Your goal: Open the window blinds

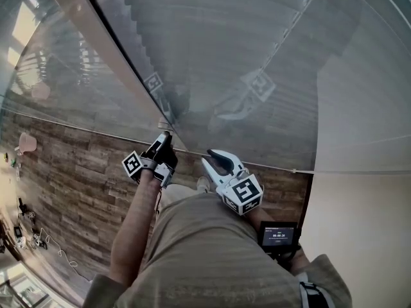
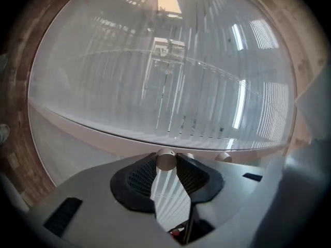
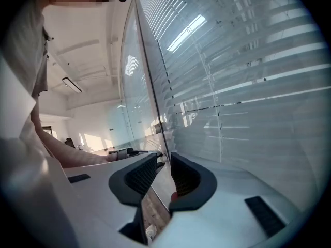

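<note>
Blinds [image 3: 248,76] hang behind the glass pane [image 1: 270,127]. Left gripper [image 1: 162,145] clamped on small round knob [image 2: 166,159] at the frame [image 1: 112,53]. Right gripper [image 3: 164,159] nearby, jaws narrowly apart, holding nothing.

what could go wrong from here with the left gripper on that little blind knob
1. The left gripper pinches the round knob only at the very tips of its fingers. A twist could let the knob slip out.
2. The right gripper is open and empty, and looks close to the glass in front of the blinds. A careless move might knock the pane.
</note>
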### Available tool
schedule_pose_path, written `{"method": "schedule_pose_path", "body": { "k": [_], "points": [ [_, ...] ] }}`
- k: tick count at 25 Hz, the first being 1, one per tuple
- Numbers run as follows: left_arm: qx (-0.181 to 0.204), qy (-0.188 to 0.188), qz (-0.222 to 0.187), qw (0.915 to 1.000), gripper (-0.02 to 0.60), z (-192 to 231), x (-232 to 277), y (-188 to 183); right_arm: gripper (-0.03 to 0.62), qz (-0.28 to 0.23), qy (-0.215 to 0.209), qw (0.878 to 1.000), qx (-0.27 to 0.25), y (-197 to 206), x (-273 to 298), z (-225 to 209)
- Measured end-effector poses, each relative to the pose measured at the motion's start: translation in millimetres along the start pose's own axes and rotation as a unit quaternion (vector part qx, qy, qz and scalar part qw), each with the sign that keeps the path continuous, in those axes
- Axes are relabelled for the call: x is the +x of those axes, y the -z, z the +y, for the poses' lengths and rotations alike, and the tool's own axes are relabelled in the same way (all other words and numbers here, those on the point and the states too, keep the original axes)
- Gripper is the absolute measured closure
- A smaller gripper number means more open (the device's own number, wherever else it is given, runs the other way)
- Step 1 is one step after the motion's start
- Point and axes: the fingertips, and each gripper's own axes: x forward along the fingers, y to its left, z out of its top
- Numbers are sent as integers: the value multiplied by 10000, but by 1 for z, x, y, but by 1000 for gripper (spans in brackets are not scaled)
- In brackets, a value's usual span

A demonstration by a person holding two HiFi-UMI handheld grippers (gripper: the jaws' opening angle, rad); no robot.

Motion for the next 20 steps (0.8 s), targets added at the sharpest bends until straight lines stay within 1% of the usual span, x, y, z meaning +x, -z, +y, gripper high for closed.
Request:
{"method": "schedule_pose_path", "body": {
  "k": [2,5,6,7,8,9,10,11,12,13,14,15,16,17,18,19,20],
  "points": [
    [-265,70,58,9996,448,2,0,-1,502,7,-5,10000,-1,0,1,1],
    [-533,156,140,9984,448,3,1,-1,502,10,-12,10000,-10,0,2,2],
    [-545,184,181,9982,448,3,1,-2,502,7,-15,10000,-10,2,2,3],
    [-431,180,241,9986,448,4,1,-2,503,4,-20,10000,-6,4,3,3],
    [-147,126,328,9993,448,5,2,-1,503,4,-24,10000,-1,9,4,3],
    [302,10,454,9985,446,6,2,1,502,7,-28,10000,4,13,5,3],
    [874,-167,613,9941,442,6,3,4,503,12,-27,10000,8,16,6,3],
    [1535,-424,779,9842,416,7,2,7,502,18,-19,10000,14,16,5,3],
    [2265,-763,917,9667,387,8,1,8,502,21,-5,10000,23,16,4,3],
    [3051,-1152,1010,9399,374,10,-2,8,503,23,13,10000,34,15,3,2],
    [3868,-1538,1074,9029,374,12,-5,7,502,24,31,10000,44,15,2,1],
    [4659,-1876,1132,8573,374,14,-8,6,502,23,46,10000,54,16,1,1],
    [5359,-2148,1185,8078,374,15,-11,7,502,22,57,10000,62,19,0,0],
    [5923,-2358,1221,7607,374,16,-13,8,502,17,66,10000,69,23,0,0],
    [6341,-2514,1235,7207,374,17,-14,9,502,8,74,9999,74,27,-1,-1],
    [6635,-2626,1232,6897,374,18,-14,10,502,-1,84,9999,79,31,-2,-2],
    [6832,-2705,1218,6672,374,18,-12,11,503,-12,96,9999,82,33,-2,-3]
  ]
}}
